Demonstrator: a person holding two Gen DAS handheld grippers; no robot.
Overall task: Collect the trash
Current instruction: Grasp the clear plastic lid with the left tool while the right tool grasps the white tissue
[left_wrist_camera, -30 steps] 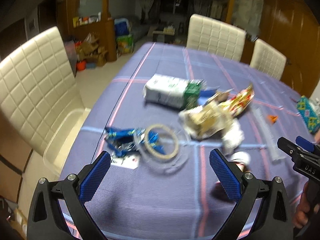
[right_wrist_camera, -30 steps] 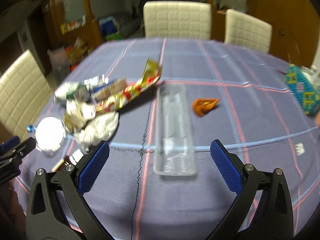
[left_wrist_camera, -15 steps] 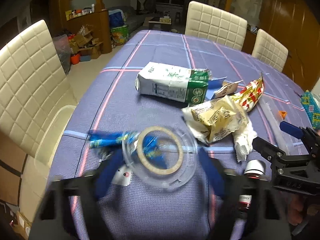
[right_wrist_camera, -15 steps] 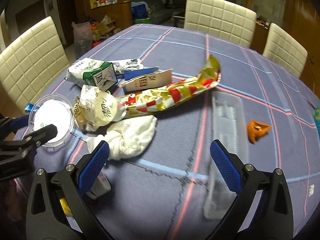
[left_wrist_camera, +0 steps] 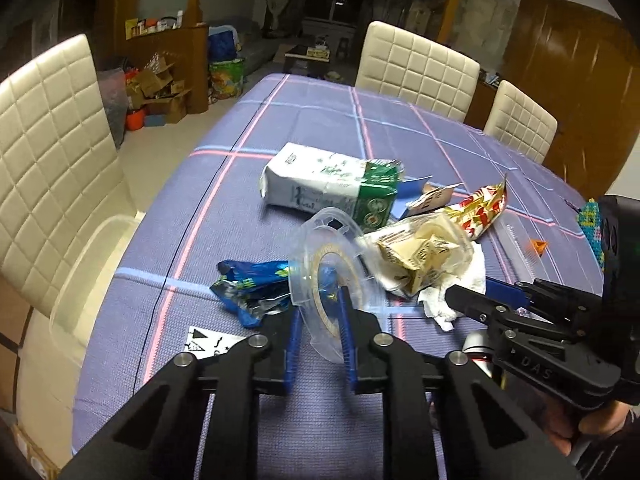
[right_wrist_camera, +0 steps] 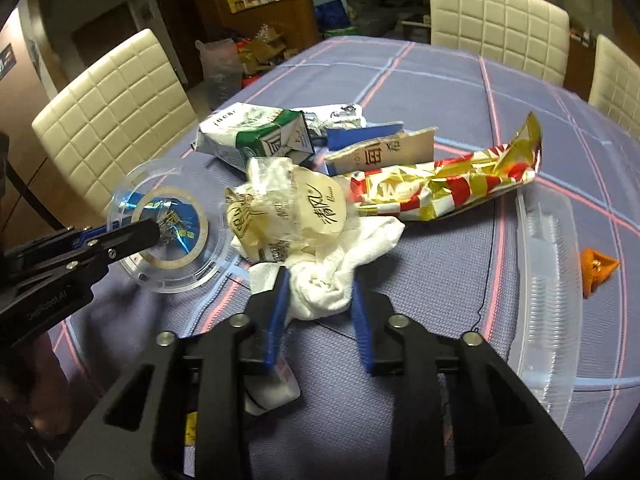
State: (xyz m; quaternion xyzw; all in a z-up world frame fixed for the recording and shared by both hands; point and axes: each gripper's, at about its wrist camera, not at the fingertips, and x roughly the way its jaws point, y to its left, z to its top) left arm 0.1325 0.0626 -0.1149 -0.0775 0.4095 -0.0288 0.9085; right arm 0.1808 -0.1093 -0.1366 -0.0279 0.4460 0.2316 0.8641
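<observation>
Clear round plastic lid [left_wrist_camera: 334, 276] tilted up on edge, at pile's 9 o'clock. Green-white milk carton [right_wrist_camera: 256, 136] lying flat at 11. Red-gold wrapper [right_wrist_camera: 448, 184] at 2. Crumpled white tissue [right_wrist_camera: 340, 272] at 6.

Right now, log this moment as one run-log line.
task: collect trash | left gripper: shut on clear plastic lid, tilted up | right gripper: shut on white tissue wad | milk carton: on table

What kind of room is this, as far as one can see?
Probably a home dining room: a cloth-covered table, padded chairs around it, and boxes piled on the floor behind.
</observation>
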